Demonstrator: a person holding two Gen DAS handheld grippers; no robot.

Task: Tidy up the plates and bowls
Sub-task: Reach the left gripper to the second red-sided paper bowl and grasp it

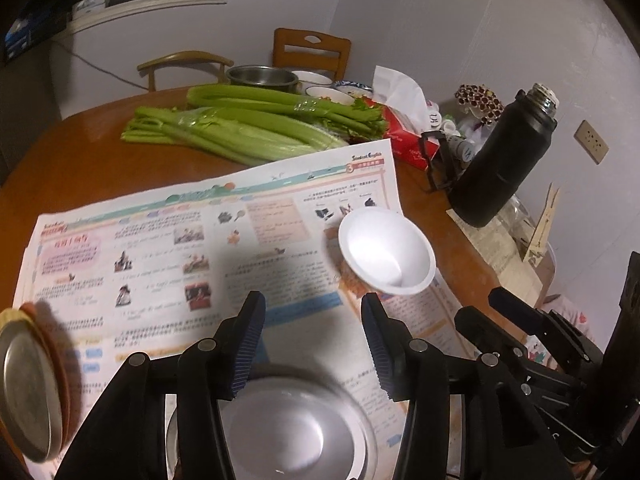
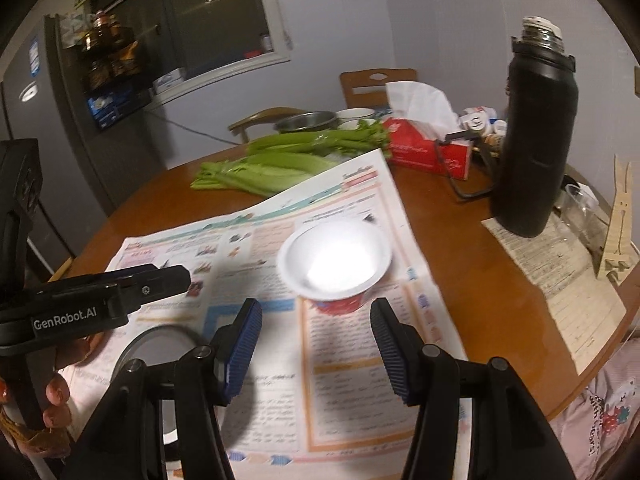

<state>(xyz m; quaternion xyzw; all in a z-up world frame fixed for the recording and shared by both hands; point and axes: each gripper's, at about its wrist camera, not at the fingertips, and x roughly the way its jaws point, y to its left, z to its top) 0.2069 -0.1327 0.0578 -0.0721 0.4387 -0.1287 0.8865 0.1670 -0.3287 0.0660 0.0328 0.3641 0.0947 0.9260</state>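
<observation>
A white plastic bowl [image 1: 386, 250] with a red base [image 2: 334, 260] stands upright on the newspaper [image 1: 180, 248], just beyond both grippers. My left gripper [image 1: 312, 308] is open, its blue pads apart and touching nothing. Right under it lies a shiny steel bowl [image 1: 296, 432], also seen as a steel rim [image 2: 156, 344] in the right wrist view. My right gripper [image 2: 316, 312] is open and empty, a short way in front of the white bowl. At the left edge sits a steel plate on an orange one [image 1: 28, 392]. The left gripper's fingers [image 2: 160, 280] reach in from the left.
Celery bunches [image 1: 240, 128] lie behind the newspaper. A steel basin [image 1: 262, 76] and small bowls [image 1: 320, 80] stand at the back by two chairs. A black flask [image 2: 536, 152], red tissue box [image 2: 428, 152] and papers [image 2: 560, 264] crowd the right side. The round table's edge [image 2: 592, 376] curves nearby.
</observation>
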